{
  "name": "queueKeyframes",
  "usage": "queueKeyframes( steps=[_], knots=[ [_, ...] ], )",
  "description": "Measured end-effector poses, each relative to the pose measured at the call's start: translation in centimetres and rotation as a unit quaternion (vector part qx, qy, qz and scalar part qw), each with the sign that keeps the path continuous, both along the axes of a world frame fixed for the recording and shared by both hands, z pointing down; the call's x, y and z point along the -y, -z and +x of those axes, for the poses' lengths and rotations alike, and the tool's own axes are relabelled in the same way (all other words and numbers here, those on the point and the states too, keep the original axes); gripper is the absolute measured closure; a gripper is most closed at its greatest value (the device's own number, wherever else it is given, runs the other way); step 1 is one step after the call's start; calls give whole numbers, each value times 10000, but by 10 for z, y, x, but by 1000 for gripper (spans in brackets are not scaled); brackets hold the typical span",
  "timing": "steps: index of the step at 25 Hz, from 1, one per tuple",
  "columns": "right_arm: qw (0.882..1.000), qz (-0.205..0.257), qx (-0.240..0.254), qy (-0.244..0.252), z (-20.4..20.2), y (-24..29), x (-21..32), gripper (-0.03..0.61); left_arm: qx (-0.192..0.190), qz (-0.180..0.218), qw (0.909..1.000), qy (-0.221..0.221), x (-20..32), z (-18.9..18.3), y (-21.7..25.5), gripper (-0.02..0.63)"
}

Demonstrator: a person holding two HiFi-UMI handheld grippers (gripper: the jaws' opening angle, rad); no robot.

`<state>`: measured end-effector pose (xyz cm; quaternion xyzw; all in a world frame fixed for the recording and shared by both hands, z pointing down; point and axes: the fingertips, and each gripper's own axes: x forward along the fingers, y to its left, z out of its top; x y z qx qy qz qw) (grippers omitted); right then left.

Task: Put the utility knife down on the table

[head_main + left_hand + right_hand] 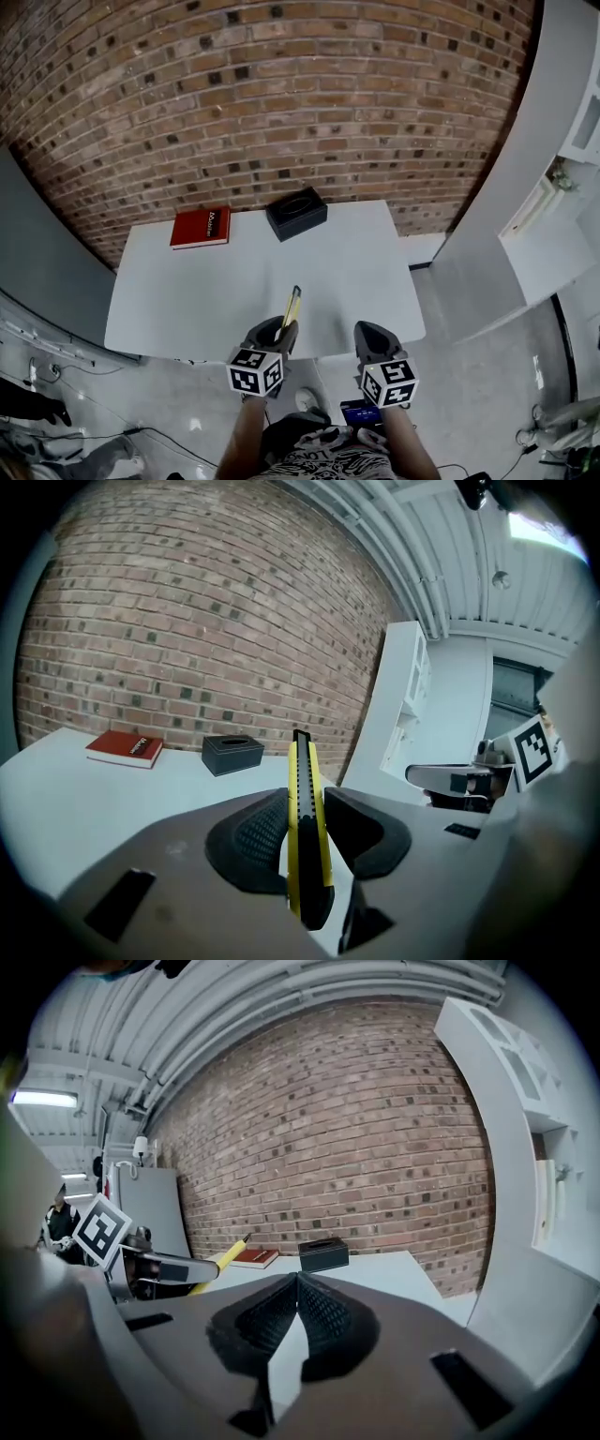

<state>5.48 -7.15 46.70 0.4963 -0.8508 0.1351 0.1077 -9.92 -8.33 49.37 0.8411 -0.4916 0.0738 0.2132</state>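
A yellow and black utility knife (303,827) stands clamped between the pads of my left gripper (302,836), its tip pointing away over the table. In the head view the knife (292,307) sticks out forward from the left gripper (278,335) above the near edge of the white table (187,291). My right gripper (367,339) hovers beside it at the table's near edge, its pads pressed together on nothing (296,1321). From the right gripper view the knife (220,1258) shows at the left.
A red book (201,227) lies at the table's far left and a black tissue box (296,213) at the far middle. A brick wall (281,103) rises behind the table. White shelving (562,178) stands to the right.
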Motion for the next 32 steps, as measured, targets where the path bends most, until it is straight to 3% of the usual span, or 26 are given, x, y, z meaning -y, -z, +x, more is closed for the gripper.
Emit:
queueKeyframes(
  steps=[5, 13, 22, 32],
  knots=[
    [9994, -155, 235, -176, -6, -1, 34, 578, -55, -93, 9998, -191, 44, -6, -8, 489],
    [9992, -83, 134, -357, -2, 3, 52, 578, -117, -85, 9990, -434, 68, 1, -9, 489],
    [9998, -46, 86, -147, -13, 5, 74, 578, -217, -101, 9994, -257, 90, -8, -7, 489],
    [9992, -221, 168, -288, 6, -10, 87, 578, -130, -274, 9993, -234, 104, -2, -21, 489]
  ],
)
